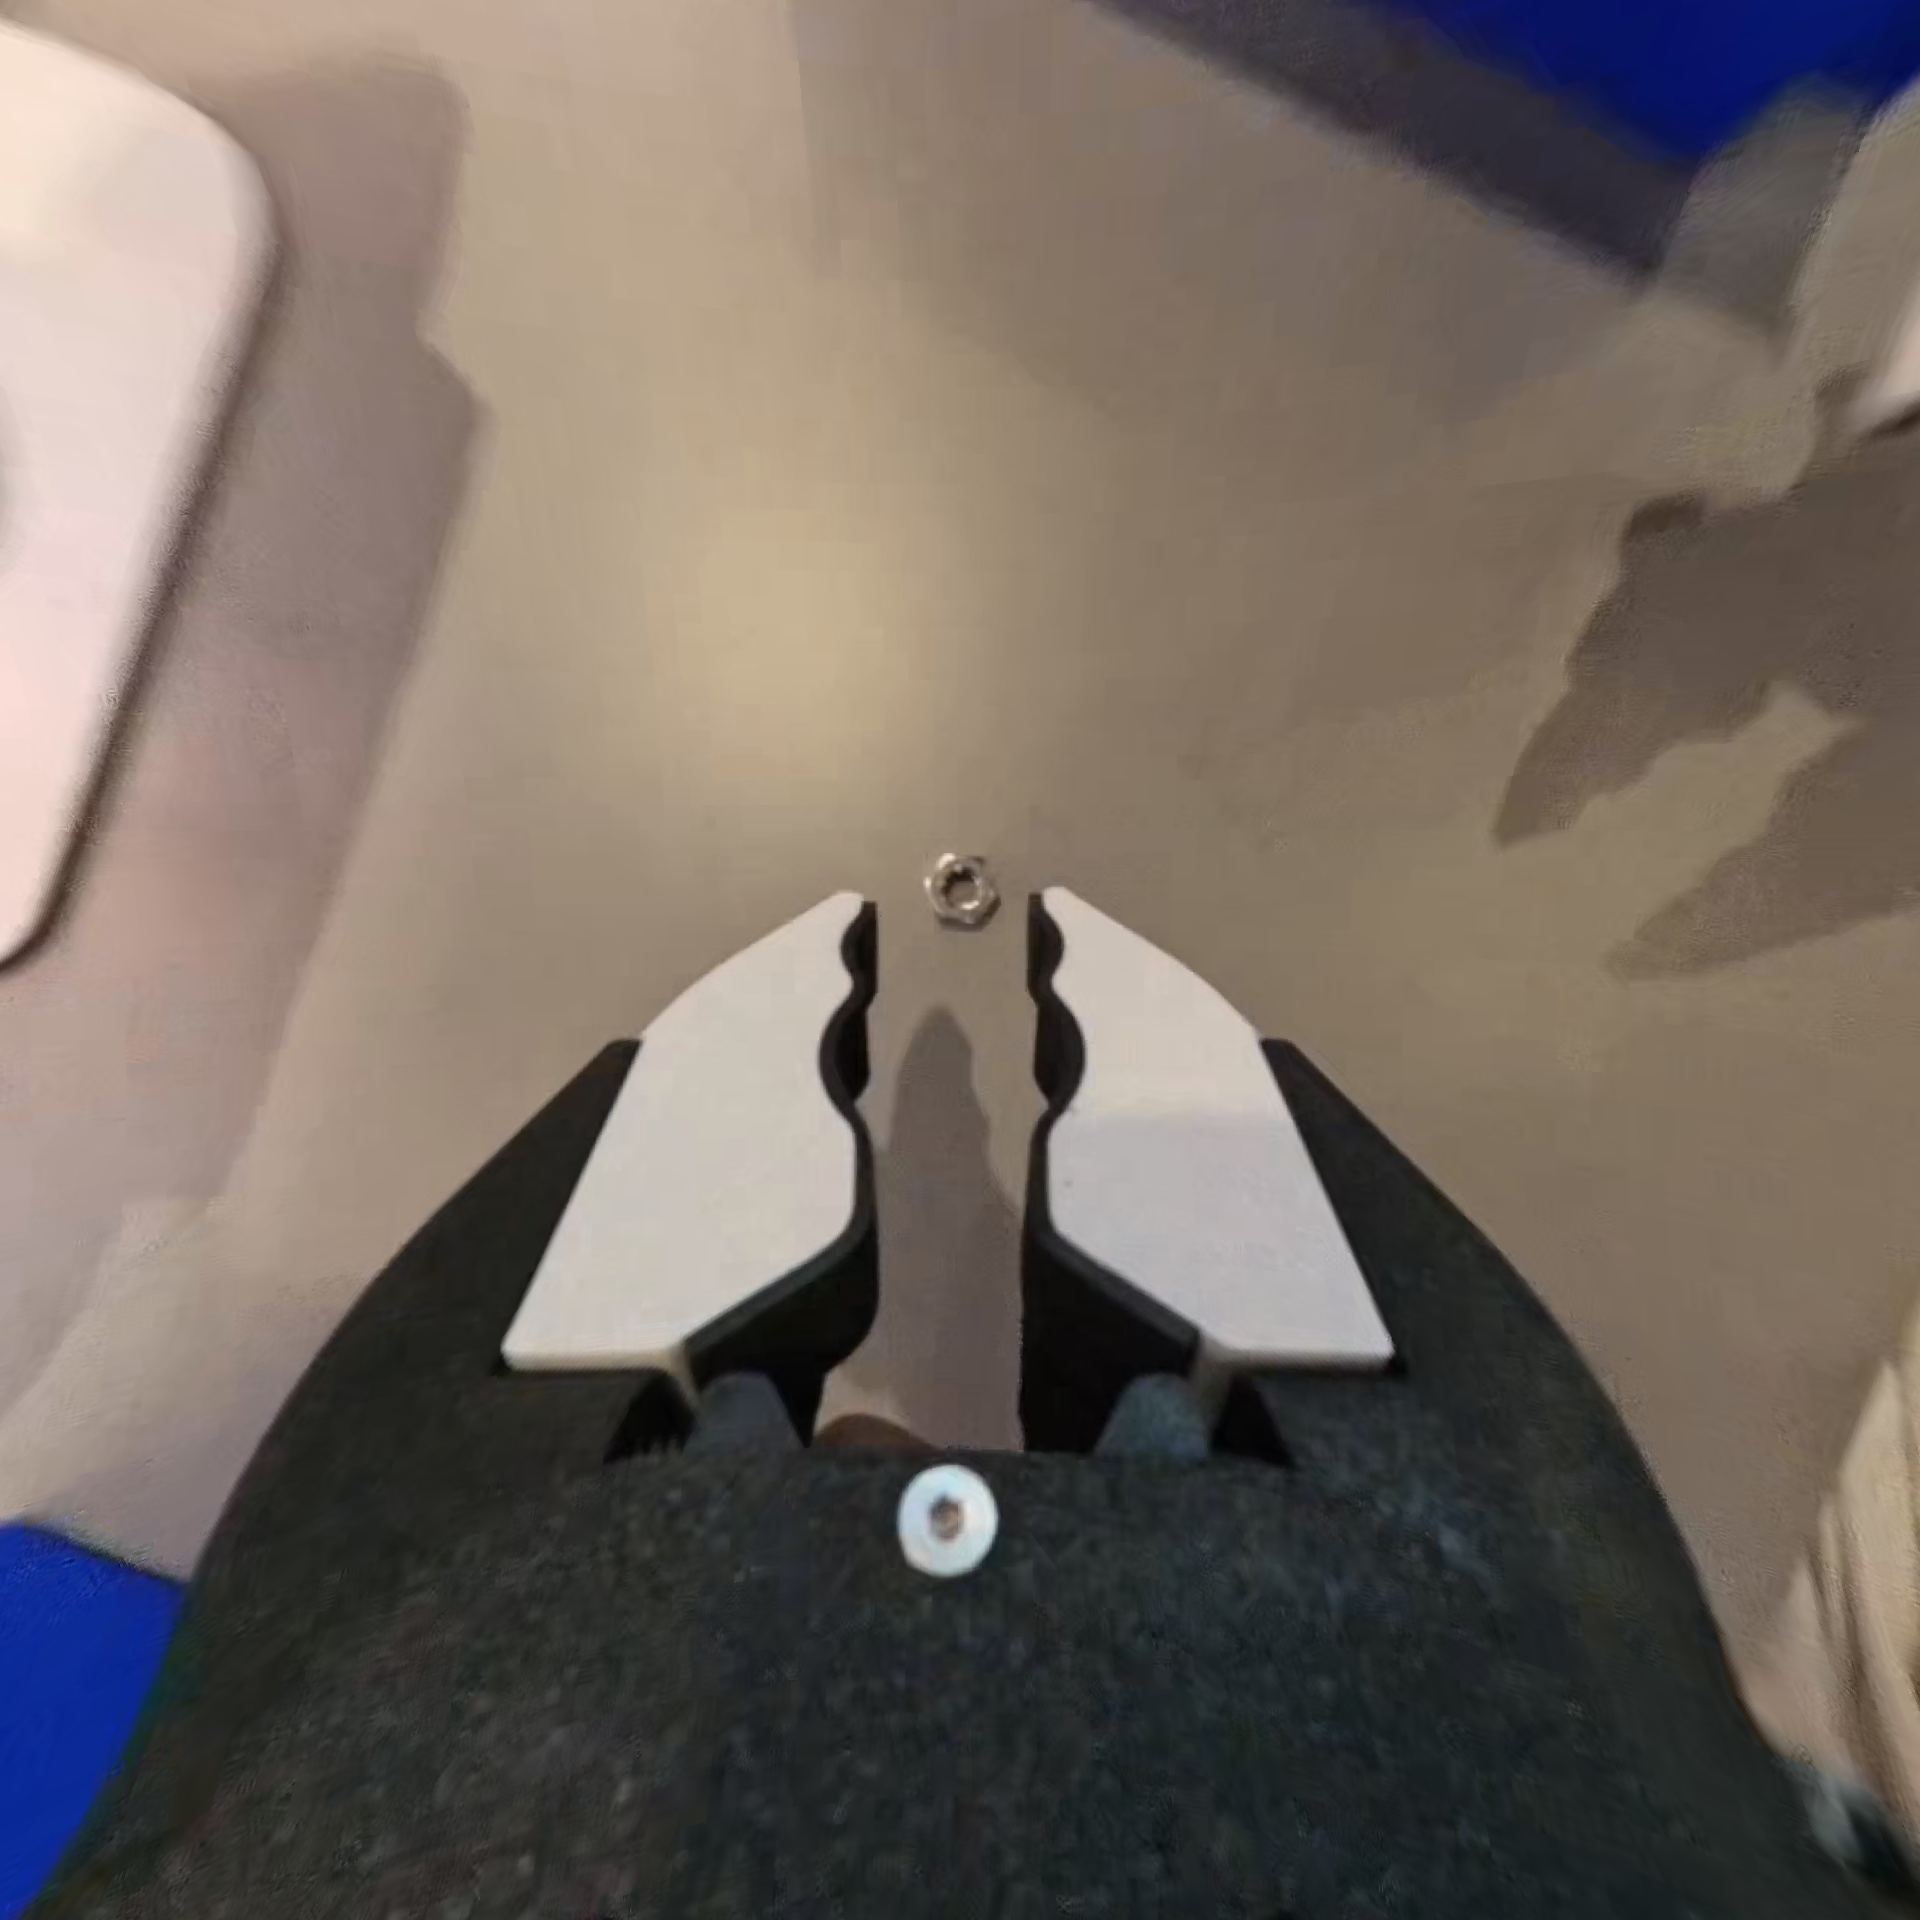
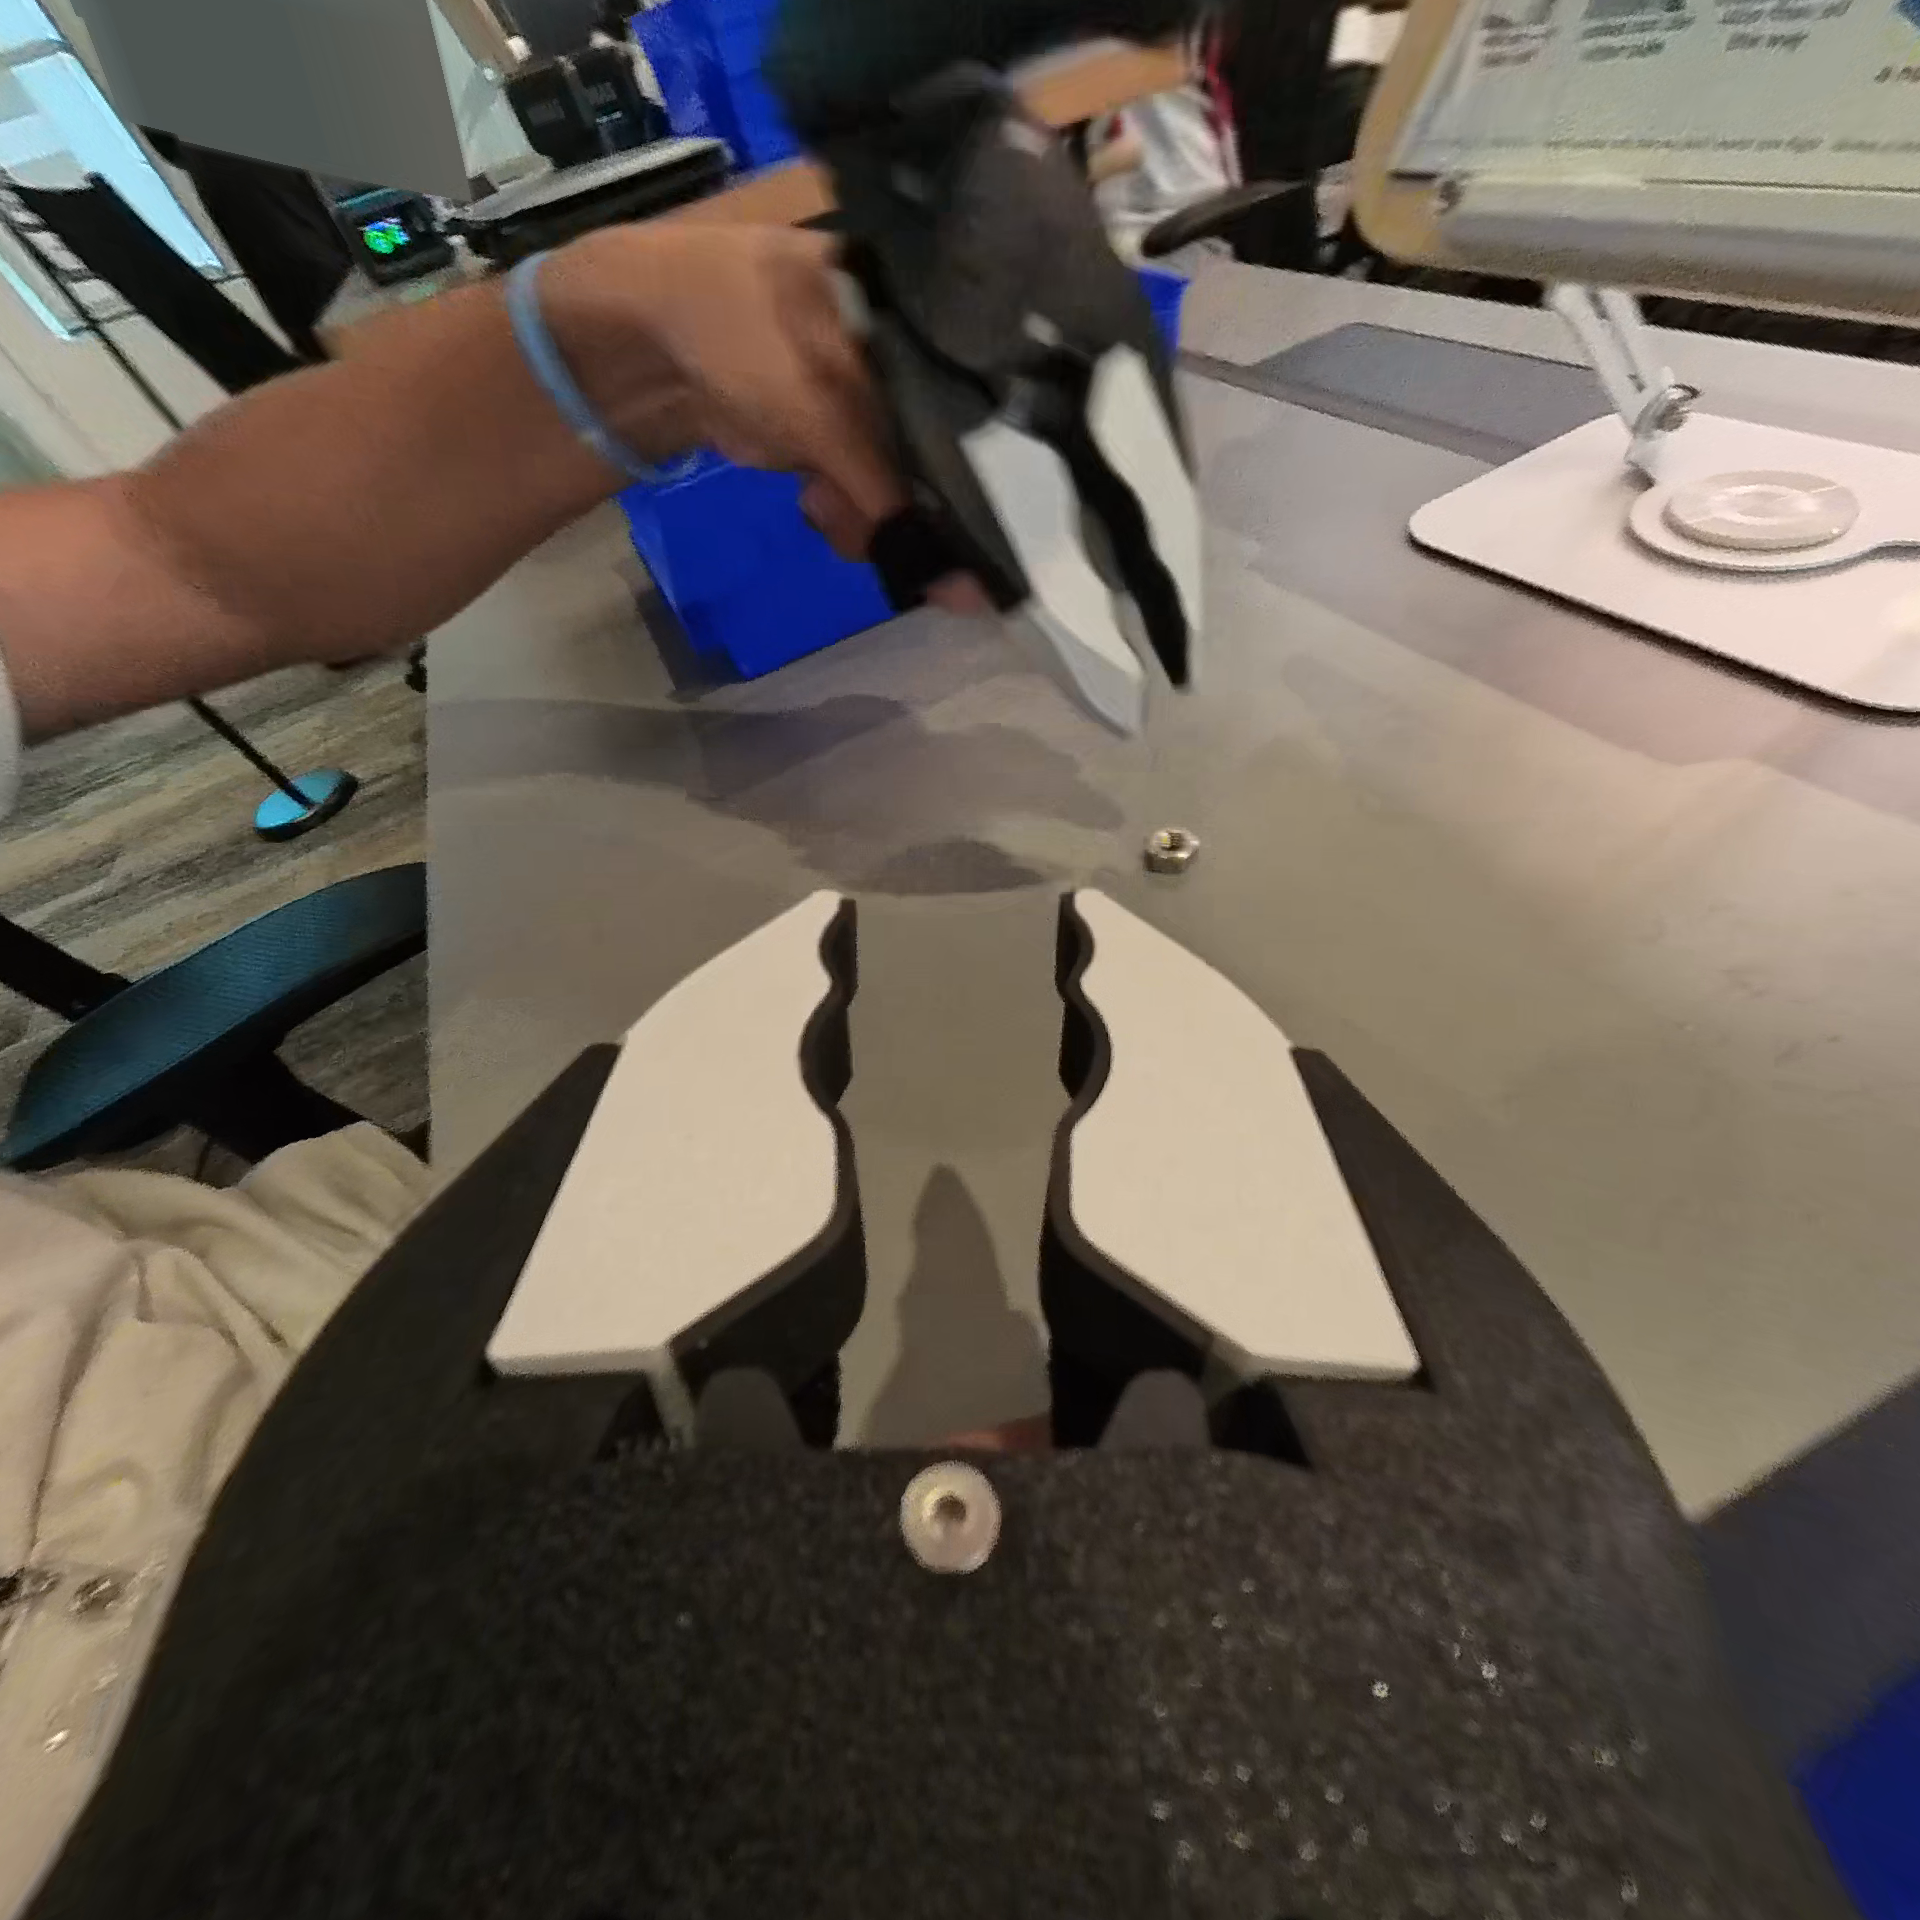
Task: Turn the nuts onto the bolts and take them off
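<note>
Both claws empty, parted, over the table.
Left claw above lone nut; blue bin at left edge shows only from the right claw.

The left gripper points down at the grey worktop, its white-faced fingers parted with bare surface between them. A small metal hex nut lies flat on the worktop just past the fingertips, in line with the gap and touching neither finger. A blurred white slab sits near the left edge, well apart from the nut.
</note>
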The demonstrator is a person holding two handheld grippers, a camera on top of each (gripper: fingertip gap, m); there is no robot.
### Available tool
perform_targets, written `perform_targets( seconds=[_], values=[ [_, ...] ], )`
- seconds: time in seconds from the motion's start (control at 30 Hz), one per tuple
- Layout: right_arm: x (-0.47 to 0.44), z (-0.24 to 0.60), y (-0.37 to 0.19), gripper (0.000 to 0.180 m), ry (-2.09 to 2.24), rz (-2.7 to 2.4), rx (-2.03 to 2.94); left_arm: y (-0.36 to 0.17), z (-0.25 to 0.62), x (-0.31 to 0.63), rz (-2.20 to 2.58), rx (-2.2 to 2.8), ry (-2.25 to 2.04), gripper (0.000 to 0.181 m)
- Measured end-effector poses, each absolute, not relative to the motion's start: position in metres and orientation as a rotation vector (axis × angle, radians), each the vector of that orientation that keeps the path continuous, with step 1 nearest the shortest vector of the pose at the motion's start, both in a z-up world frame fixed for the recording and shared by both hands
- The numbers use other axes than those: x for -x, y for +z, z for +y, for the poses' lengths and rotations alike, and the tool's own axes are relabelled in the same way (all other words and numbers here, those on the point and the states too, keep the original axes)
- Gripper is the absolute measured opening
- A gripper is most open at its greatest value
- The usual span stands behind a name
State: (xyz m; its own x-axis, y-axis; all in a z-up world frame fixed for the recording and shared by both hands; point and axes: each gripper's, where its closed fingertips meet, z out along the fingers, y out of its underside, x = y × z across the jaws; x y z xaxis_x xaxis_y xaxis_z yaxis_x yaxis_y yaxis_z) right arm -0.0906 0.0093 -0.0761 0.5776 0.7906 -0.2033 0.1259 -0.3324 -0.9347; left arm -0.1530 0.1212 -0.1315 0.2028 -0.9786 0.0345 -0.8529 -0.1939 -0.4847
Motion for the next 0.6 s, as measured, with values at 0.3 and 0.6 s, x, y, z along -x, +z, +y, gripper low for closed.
perform_targets(
  seconds=[0.3, 0.6],
  values=[
    [0.079, 0.029, -0.091, 0.038, 0.534, -0.715, 1.89, -0.079, 0.11, 0.251, 0.707, 1.657, -0.365, 0.029],
    [0.127, 0.084, -0.12, 0.038, 0.198, -1.216, 2.147, -0.098, 0.105, 0.267, 0.662, 1.68, -0.412, 0.03]
  ],
)
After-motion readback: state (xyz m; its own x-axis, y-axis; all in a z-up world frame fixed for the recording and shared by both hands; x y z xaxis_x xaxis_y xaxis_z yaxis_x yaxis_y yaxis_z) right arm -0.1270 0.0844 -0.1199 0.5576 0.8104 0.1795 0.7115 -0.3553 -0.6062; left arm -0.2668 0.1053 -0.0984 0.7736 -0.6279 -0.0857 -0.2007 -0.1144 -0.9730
